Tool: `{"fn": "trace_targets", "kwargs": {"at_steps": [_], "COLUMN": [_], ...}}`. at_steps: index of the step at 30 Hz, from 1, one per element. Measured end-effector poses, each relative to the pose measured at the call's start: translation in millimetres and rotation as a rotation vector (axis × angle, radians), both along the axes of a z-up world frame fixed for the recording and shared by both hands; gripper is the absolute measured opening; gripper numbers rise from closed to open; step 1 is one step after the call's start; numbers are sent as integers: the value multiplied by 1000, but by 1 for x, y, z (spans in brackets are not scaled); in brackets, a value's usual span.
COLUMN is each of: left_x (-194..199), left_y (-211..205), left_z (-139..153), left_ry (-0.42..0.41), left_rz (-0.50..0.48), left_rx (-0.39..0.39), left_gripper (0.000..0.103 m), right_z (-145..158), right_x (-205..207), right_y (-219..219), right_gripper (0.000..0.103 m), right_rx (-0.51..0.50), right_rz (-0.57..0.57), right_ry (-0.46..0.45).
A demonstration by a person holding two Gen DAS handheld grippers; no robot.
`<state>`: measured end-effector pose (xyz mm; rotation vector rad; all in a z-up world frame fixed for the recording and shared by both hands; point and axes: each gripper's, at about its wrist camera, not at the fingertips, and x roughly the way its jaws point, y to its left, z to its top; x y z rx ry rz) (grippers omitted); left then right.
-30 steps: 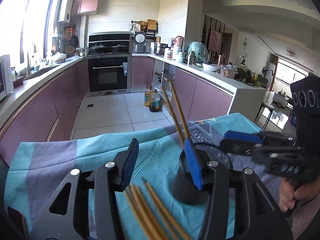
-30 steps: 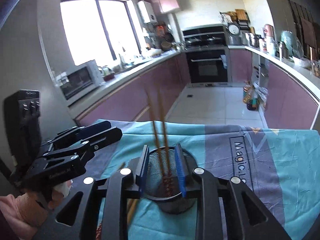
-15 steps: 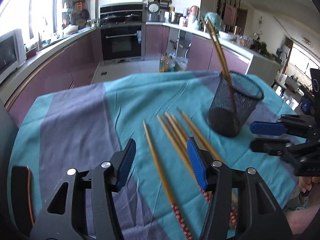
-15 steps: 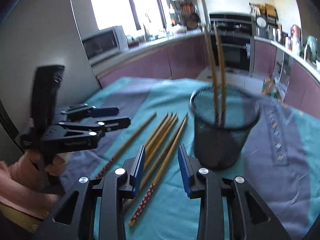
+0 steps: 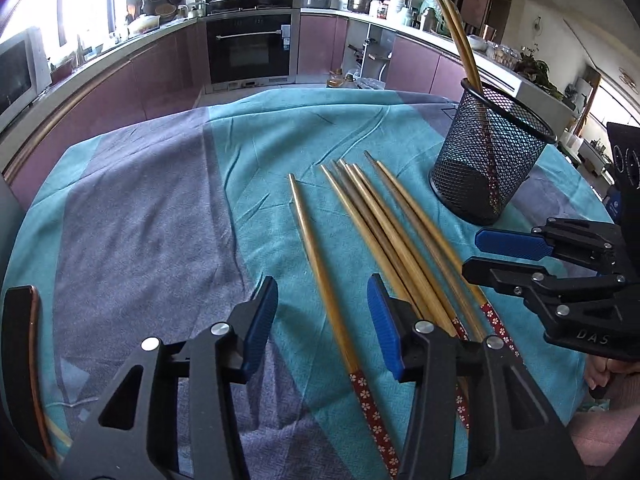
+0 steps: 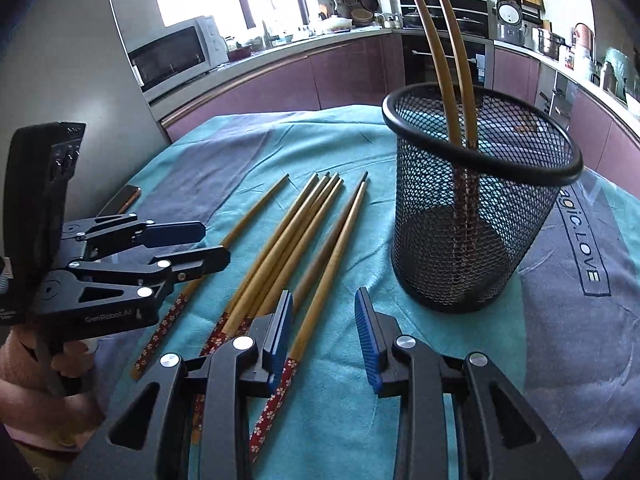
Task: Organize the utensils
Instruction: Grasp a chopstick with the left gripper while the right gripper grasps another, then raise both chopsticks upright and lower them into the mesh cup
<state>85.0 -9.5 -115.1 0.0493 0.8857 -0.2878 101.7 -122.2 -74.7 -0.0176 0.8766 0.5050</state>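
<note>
Several bamboo chopsticks with red flowered ends lie side by side on the teal and grey cloth; they also show in the right wrist view. A black mesh cup stands right of them with two chopsticks upright in it. My left gripper is open and empty, low over the leftmost chopstick. My right gripper is open and empty, over the rightmost chopstick, in front of the cup.
A dark phone-like slab lies at the cloth's left edge. Each gripper shows in the other's view, the right one and the left one. Kitchen counters and an oven lie beyond the table.
Both grippers have pulled back from the cup and dropped lower toward the loose chopsticks. The right gripper, which stood around the cup a second ago, is now clear of it.
</note>
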Motion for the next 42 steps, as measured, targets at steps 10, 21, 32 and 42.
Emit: {"fn": "trace_targets", "kwargs": {"at_steps": [10, 21, 32, 42], "left_x": [16, 31, 29, 13], "left_y": [-11, -14, -14, -30], "left_z": [-1, -3, 0, 2], "left_ry": [19, 35, 29, 26], "left_rz": [1, 17, 24, -88], "left_rx": [20, 18, -41, -52], "left_gripper": [35, 16, 8, 8], "right_z": [-12, -13, -4, -1], "right_x": [4, 10, 2, -4], "right_y": [11, 12, -3, 11], "right_gripper": [21, 11, 6, 6], "right_rx": [-20, -22, 64, 51], "right_rz": [-25, -56, -70, 34], "right_ry": [17, 27, 23, 36]}}
